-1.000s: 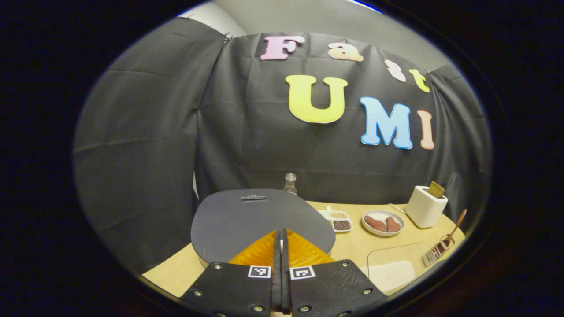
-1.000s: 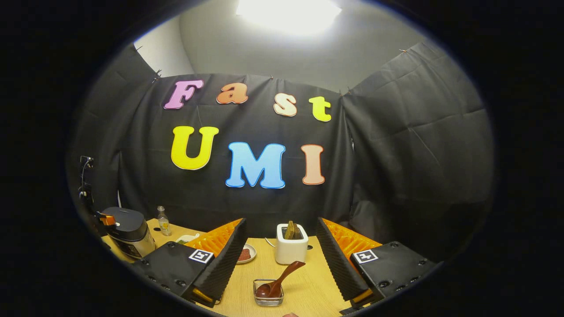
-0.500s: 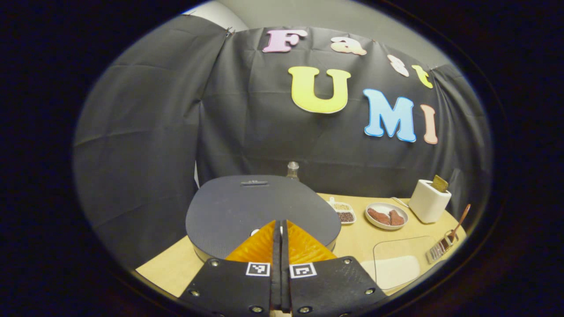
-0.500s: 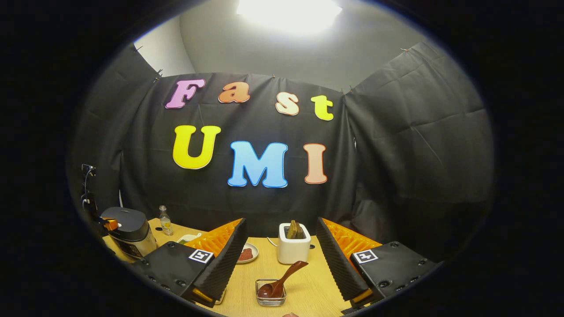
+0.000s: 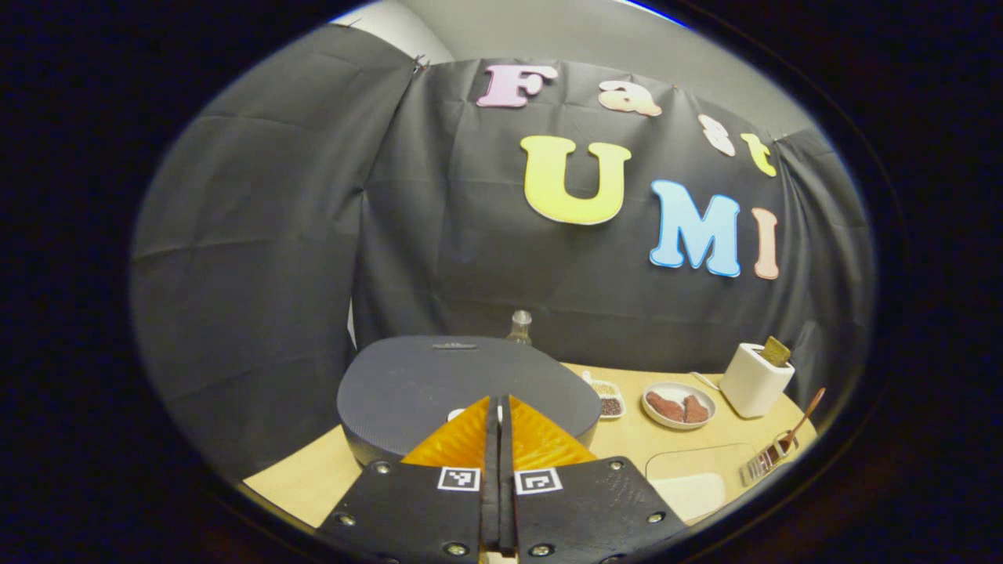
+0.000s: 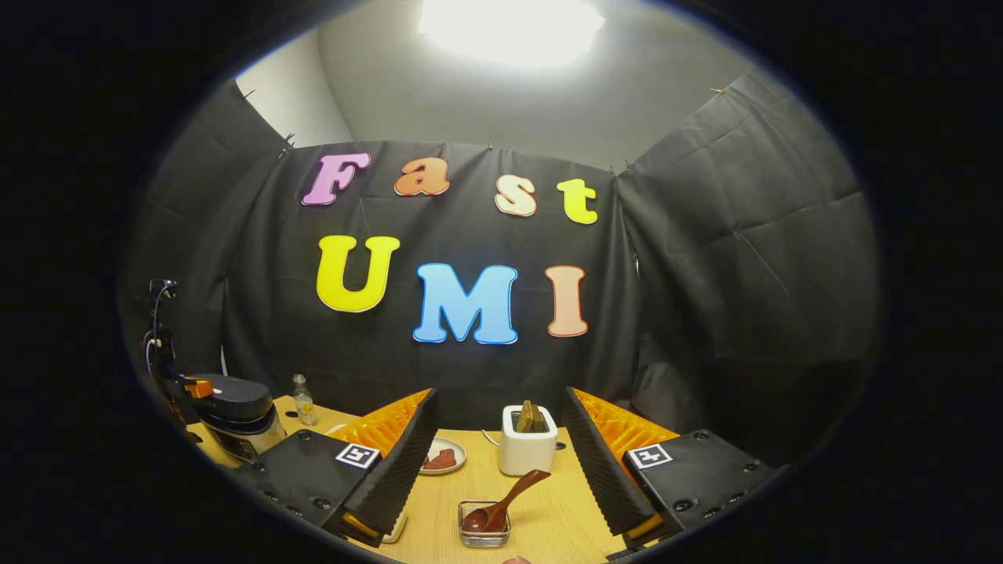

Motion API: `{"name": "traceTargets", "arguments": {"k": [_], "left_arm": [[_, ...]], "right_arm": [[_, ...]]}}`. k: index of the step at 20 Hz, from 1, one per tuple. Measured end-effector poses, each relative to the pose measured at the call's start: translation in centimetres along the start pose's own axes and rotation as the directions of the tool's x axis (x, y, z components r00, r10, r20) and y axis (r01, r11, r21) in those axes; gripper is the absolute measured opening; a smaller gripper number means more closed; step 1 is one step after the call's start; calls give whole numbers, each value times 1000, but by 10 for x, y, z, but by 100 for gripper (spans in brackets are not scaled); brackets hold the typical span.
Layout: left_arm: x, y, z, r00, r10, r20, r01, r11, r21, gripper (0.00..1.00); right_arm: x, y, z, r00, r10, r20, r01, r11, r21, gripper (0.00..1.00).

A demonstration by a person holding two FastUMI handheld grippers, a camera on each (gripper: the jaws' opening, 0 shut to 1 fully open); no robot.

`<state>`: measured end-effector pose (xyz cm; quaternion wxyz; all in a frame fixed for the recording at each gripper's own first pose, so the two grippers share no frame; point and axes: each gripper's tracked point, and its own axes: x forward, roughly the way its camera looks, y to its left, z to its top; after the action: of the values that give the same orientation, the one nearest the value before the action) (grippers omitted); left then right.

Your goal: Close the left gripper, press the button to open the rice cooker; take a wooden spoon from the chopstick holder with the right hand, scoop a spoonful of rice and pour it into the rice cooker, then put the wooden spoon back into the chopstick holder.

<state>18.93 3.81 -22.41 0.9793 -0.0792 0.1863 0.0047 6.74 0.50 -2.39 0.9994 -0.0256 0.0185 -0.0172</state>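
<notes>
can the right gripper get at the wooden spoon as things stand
Probably yes. The right gripper is open, and the wooden spoon leans out of the chopstick holder just ahead between its fingers, handle up, with nothing in between.

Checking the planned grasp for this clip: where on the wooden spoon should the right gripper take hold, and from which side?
Probably the handle. In the right gripper view the wooden spoon has its bowl down in the chopstick holder and its handle slanting up to the right, free above the rim. The open right gripper should come from above and in front, fingers either side of the upper handle.
</notes>
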Motion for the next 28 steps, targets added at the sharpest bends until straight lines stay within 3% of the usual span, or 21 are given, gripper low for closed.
{"name": "traceTargets", "arguments": {"k": [7, 12, 19, 28], "left_arm": [[-41, -3, 87, 983, 22, 181, -29, 999, 38, 1], [-85, -13, 131, 953, 15, 301, -37, 997, 66, 0], [-147, -23, 159, 927, 11, 376, -37, 997, 61, 80], [-196, -17, 166, 913, 31, 407, -74, 993, 90, 81]], "right_arm": [[-4, -10, 2, 1000, 11, 12, -11, 1000, 19, 99], [-3, -13, 2, 999, 28, 16, -29, 999, 26, 99], [13, -18, -8, 999, 48, -3, -47, 998, 45, 99], [55, -28, -60, 990, 53, -130, -39, 994, 106, 99]]}}
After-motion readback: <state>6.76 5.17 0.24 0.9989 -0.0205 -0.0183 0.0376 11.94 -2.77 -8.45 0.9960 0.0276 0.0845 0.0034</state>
